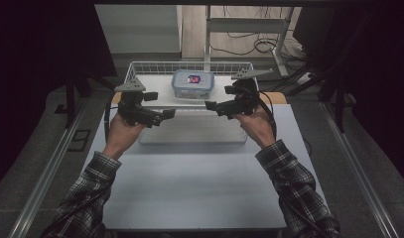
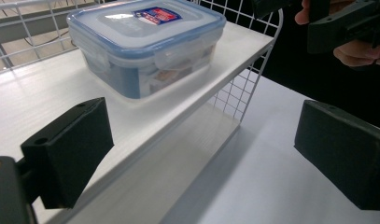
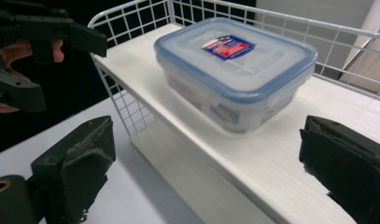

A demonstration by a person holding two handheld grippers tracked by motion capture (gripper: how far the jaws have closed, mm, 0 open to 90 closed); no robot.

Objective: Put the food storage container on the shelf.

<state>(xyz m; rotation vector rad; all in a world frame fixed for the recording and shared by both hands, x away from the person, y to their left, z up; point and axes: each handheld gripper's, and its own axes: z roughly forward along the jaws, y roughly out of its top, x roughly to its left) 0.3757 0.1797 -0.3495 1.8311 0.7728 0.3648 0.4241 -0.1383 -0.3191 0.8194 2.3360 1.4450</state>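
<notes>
The left gripper (image 1: 166,115) hangs in front of the shelf's left end, jaws spread wide with nothing between them; the clip-lid food container (image 1: 192,83) sits shut on the upper board of the white wire shelf (image 1: 140,67), about mid-shelf, apart from both tools; the right gripper (image 1: 213,106) mirrors the left at the other end, jaws equally spread and empty. Judging from this, the step is a two-sided approach to the container; it would go best if both grippers rise over the board edge and meet the box low on its short walls together, square, below the lid flaps, so nothing unclips or skews. The high view gives both hands' symmetry; the left gripper view adds the side latch (image 2: 178,55) and the contents seen through the wall; the right gripper view shows the lid label (image 3: 228,47) and rear mesh.
</notes>
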